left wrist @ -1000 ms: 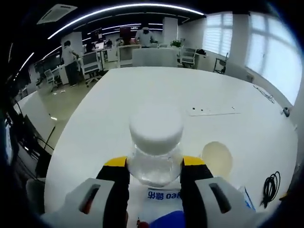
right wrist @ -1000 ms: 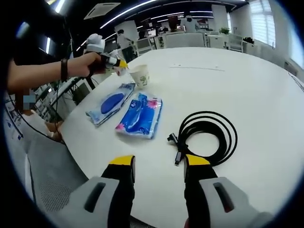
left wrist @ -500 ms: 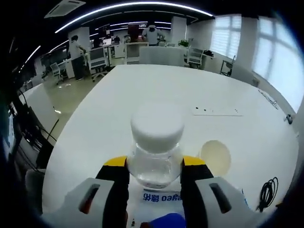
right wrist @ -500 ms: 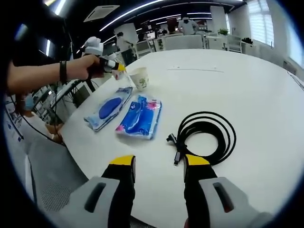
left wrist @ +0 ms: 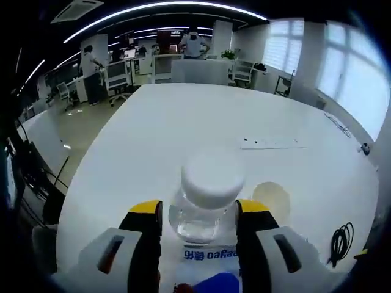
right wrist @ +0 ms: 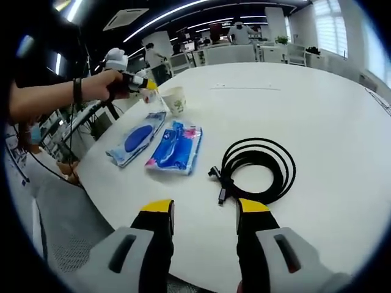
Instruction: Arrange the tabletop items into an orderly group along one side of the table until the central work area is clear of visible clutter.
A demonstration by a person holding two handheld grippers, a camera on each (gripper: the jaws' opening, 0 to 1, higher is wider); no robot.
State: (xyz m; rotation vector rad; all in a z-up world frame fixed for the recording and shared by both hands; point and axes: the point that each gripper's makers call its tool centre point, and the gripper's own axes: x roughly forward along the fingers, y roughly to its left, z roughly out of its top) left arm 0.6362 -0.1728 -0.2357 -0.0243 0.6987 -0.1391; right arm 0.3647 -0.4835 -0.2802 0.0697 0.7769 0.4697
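A clear jar with a white lid (left wrist: 211, 183) stands between the jaws of my left gripper (left wrist: 199, 212), which sit slightly apart from its sides. A paper cup (left wrist: 272, 198) is just right of it, and a blue-and-white packet (left wrist: 211, 255) lies under the jaws. In the right gripper view the left gripper (right wrist: 139, 81), held by a hand, hovers beside the cup (right wrist: 175, 99) near the table's far-left edge. Two blue packets (right wrist: 137, 139) (right wrist: 175, 148) lie side by side, and a coiled black cable (right wrist: 256, 171) lies ahead of my open, empty right gripper (right wrist: 201, 213).
The round white table (left wrist: 201, 116) stretches bare beyond the jar, with a flat cover plate (left wrist: 269, 143) set in it. The cable (left wrist: 340, 241) lies at the right. Office chairs (left wrist: 116, 76), desks and people stand far behind. The table's near edge (right wrist: 116, 201) drops to grey floor.
The left jaws have parted a little, and the jar now sits lower and smaller between them, shifted slightly right. The right gripper view has drifted slightly; the cable and packets stay put.
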